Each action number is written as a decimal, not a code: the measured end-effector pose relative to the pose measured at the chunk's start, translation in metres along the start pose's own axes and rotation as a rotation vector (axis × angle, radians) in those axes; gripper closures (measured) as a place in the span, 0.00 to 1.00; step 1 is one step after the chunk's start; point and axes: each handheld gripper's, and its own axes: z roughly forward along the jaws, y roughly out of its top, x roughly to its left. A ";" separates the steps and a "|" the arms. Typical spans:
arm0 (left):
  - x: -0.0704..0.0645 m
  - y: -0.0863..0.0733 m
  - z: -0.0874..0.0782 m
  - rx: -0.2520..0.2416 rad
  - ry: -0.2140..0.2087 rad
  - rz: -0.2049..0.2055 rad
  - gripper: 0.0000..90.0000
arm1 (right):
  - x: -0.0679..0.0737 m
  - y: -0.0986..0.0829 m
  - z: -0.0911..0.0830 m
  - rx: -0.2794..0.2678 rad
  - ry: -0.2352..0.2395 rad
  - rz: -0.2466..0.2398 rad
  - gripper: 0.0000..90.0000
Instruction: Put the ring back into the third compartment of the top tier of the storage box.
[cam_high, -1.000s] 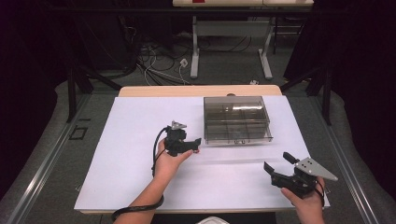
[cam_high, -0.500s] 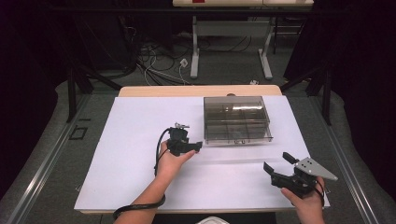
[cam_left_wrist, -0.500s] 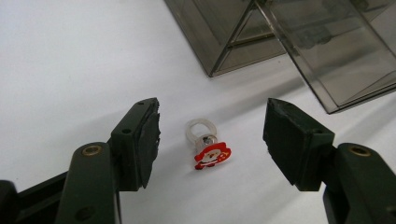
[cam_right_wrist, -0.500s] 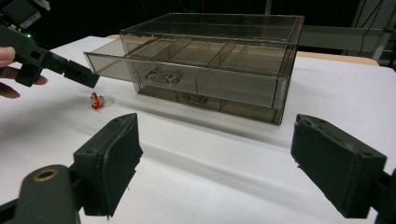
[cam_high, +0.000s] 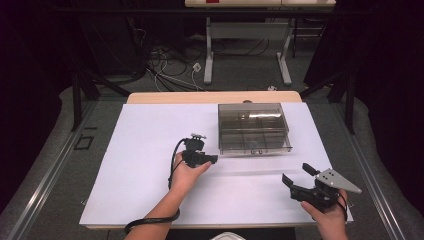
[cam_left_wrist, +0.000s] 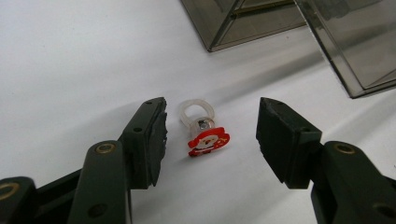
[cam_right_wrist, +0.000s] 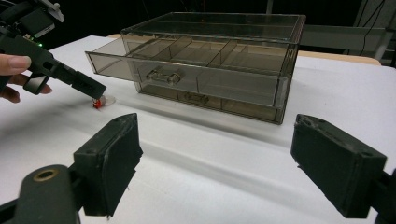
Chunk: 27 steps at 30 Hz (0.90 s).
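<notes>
Left gripper: jaws spread, bracketing ring, not touching.
Ring: lying on sheet, at 7 o'clock from box.
Right gripper: jaws spread wide, gripping nothing, hovering at 5 o'clock.

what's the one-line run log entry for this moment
left gripper: open, jaws either side of santa ring on white table | right gripper: open, holding nothing | smoky drawer box: top drawer pulled out

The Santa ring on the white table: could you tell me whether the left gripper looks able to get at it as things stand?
Probably yes: the left gripper is open, its jaws either side of the Santa ring, with nothing between them; the drawer box sits farther off.
</notes>
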 end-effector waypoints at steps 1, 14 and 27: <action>0.000 0.000 0.000 0.006 -0.004 0.004 0.48 | 0.000 0.000 0.000 0.001 0.000 0.000 0.17; -0.003 0.000 0.006 0.042 0.013 -0.014 0.57 | 0.000 0.000 0.001 0.006 0.010 -0.003 0.17; -0.002 0.000 0.007 0.057 0.028 -0.013 0.65 | 0.001 0.000 0.000 0.016 0.011 -0.007 0.17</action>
